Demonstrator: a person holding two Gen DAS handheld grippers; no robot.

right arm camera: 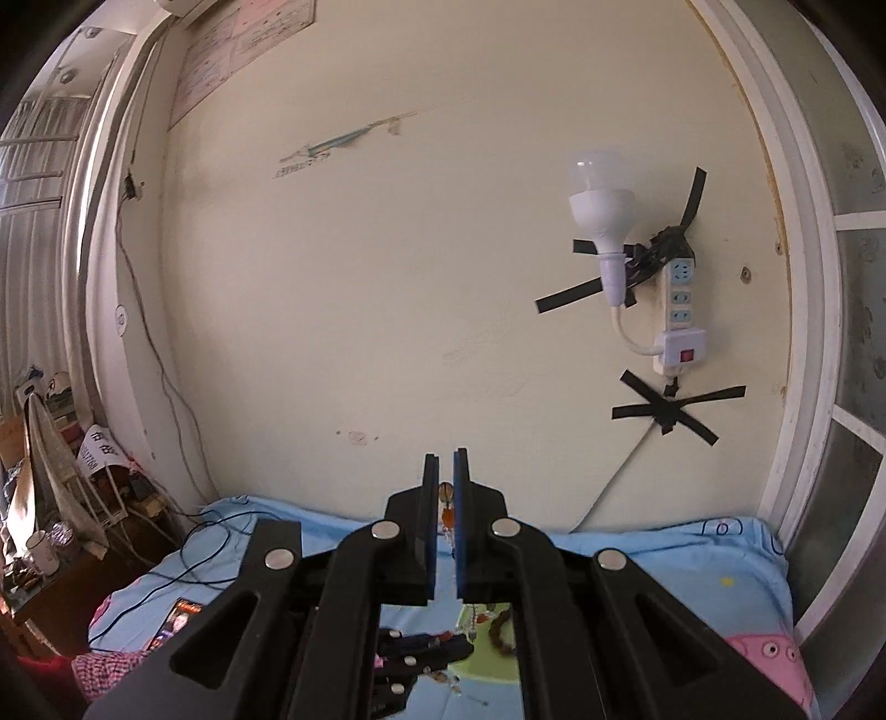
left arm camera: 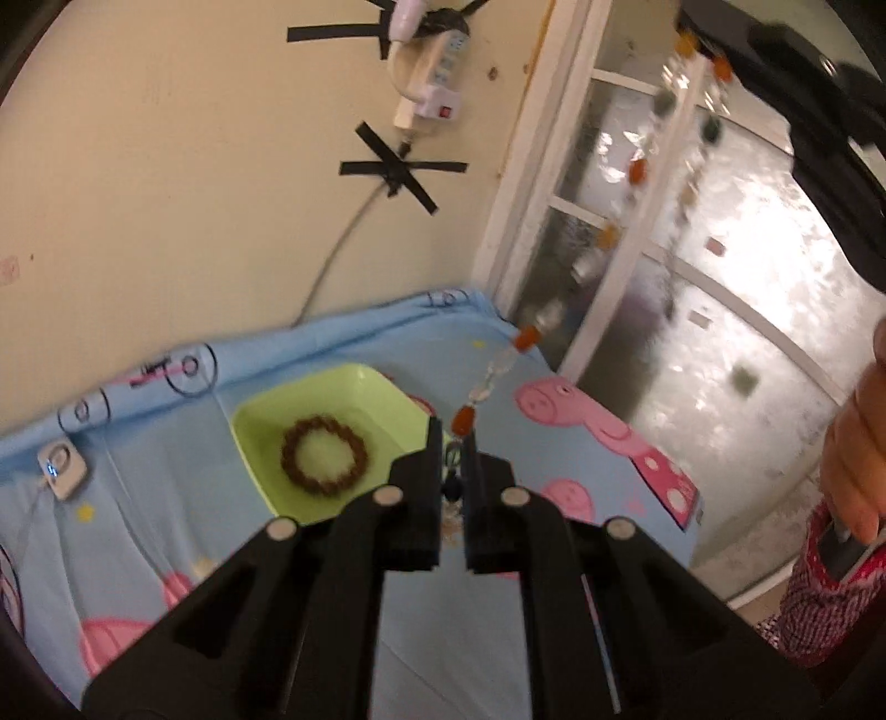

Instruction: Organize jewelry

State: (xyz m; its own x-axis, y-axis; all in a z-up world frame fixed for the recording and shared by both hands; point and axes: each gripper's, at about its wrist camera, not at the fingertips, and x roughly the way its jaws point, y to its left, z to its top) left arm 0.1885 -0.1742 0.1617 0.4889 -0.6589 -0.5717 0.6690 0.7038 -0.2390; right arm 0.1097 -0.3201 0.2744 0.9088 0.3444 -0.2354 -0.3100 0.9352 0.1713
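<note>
The light green square plastic tray (left arm camera: 354,387) looks smooth and glossy; the blue cartoon-printed cloth bedsheet (left arm camera: 166,443) is matt, creased.

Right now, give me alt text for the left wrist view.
The left tool is shut on a beaded necklace that stretches up to the right tool. Below, a brown bead bracelet lies in a green tray on a blue cartoon sheet.
</note>
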